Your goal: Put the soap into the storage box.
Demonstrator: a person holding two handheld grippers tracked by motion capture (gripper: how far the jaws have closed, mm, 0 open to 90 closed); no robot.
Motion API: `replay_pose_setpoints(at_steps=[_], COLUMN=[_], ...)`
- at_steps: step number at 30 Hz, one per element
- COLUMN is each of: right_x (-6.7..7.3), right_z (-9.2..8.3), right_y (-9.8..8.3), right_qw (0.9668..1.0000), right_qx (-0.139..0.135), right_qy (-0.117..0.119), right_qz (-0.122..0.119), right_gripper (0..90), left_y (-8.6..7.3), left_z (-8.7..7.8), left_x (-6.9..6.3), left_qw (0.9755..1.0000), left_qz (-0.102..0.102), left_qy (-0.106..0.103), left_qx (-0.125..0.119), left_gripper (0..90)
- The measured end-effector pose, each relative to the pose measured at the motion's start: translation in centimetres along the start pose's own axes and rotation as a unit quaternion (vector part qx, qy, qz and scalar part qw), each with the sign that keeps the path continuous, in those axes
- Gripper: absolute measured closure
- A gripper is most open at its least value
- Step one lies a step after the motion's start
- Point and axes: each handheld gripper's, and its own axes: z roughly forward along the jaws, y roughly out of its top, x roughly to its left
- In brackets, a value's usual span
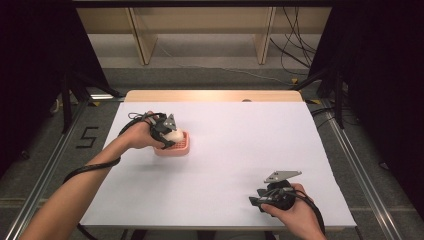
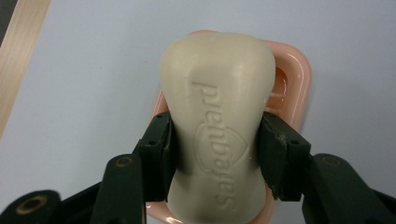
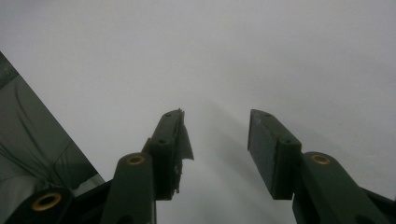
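Note:
A cream bar of soap [image 2: 219,126] with raised lettering sits between the jaws of my left gripper [image 2: 215,144], whose pads press on both its sides. Under it lies a pink soap dish [image 2: 294,74]. In the high view the left gripper [image 1: 170,134] holds the pale soap [image 1: 175,134] over the pink soap dish [image 1: 181,148] at the table's left middle. My right gripper [image 1: 256,201] rests near the front right edge, held in a hand. In its own view the right gripper [image 3: 215,135] stands open over bare white surface, nothing between its jaws.
A white sheet covers the table [image 1: 235,145], with a strip of wood showing at its far edge [image 1: 215,95]. Cables trail from both grippers. Wooden frames and loose cables [image 1: 292,45] stand on the floor beyond the table.

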Motion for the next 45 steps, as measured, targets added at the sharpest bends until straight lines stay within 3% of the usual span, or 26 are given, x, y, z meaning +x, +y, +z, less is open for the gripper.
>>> replay_pose_setpoints(at_steps=[3, 4, 13, 16, 20, 26, 34, 40, 45], right_x=[0.0, 0.0, 0.0, 0.0, 0.0, 0.0, 0.2, 0.1, 0.5], right_z=[0.0, 0.0, 0.0, 0.0, 0.0, 0.1, 0.0, 0.0, 0.0], right_y=[0.0, 0.0, 0.0, 0.0, 0.0, 0.0, 0.0, 0.0, 0.0], right_qw=[1.0000, 1.0000, 1.0000, 1.0000, 1.0000, 1.0000, 0.9999, 0.9999, 0.9996], right_qx=[0.001, 0.001, 0.002, 0.002, 0.003, 0.002, 0.008, 0.006, 0.013], right_qy=[0.001, 0.001, 0.001, 0.001, 0.002, 0.001, -0.004, -0.006, 0.002], right_qz=[0.000, 0.000, -0.002, -0.001, 0.001, 0.001, 0.013, 0.010, 0.025], right_gripper=[56.0, 56.0, 56.0, 55.9, 55.9, 55.8, 55.7, 55.8, 55.7], left_y=[0.0, 0.0, 0.0, -0.1, -0.1, -0.1, -0.1, -0.1, 0.2], left_z=[0.0, 0.2, 0.4, 0.7, 0.8, 0.9, 1.1, 1.0, 0.6], left_x=[0.1, 0.0, 0.1, 0.1, 0.3, 0.3, 0.4, 0.5, 0.6], left_qw=[1.0000, 1.0000, 1.0000, 1.0000, 0.9999, 0.9999, 0.9997, 0.9996, 0.9997], left_qz=[0.007, 0.000, 0.003, -0.006, -0.001, -0.010, -0.007, -0.016, -0.019], left_qy=[0.001, 0.001, -0.001, -0.001, -0.004, -0.003, -0.005, -0.008, -0.010], left_qx=[0.007, 0.002, 0.009, 0.008, 0.017, 0.013, 0.022, 0.021, 0.012], left_gripper=[49.4, 49.4, 49.3, 49.4, 49.3, 49.2, 48.5, 48.5, 48.5])
